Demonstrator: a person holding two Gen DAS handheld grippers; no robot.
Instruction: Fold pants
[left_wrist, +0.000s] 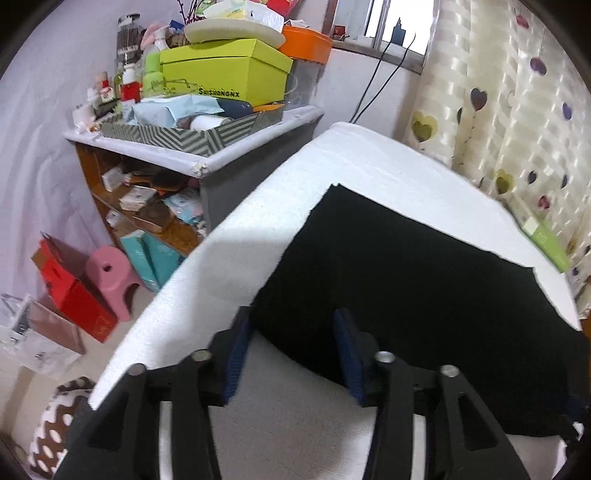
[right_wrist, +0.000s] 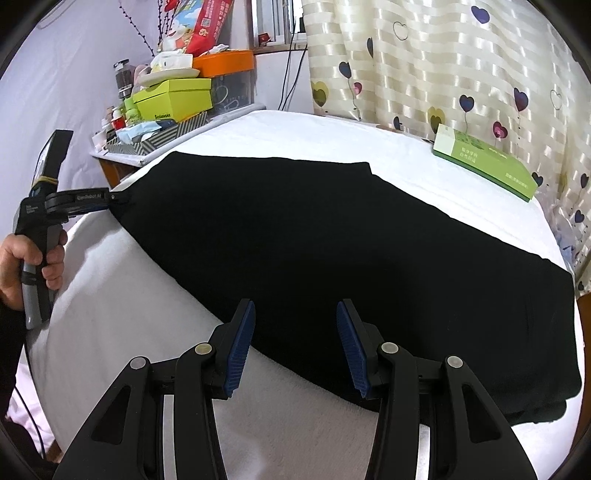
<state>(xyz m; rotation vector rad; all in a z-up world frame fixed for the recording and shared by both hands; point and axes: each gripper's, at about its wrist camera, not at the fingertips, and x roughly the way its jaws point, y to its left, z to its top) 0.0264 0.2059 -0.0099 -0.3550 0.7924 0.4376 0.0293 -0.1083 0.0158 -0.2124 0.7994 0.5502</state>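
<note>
The pants (right_wrist: 332, 266) lie spread flat on the white bed (right_wrist: 110, 314), a black sheet of cloth ahead of both sets of jaws.

The right gripper (right_wrist: 295, 343) has its jaws wide apart with nothing between them; the near edge of the pants runs across the gap, just under the 2 blue pads (right_wrist: 240, 350).

The left gripper (left_wrist: 293, 350) is likewise wide open in its own view — a corner of the pants sits in the gap, but the pads (left_wrist: 236, 354) do not press on it. From the right wrist view its tip (right_wrist: 116, 197) meets the far-left edge of the pants, though whether it touches the cloth is hard to tell. A hand (right_wrist: 26, 262) grips its handle.

Beyond the jaws, a green box (right_wrist: 487, 166) rests on the bed beside the curtain (right_wrist: 443, 66).
</note>
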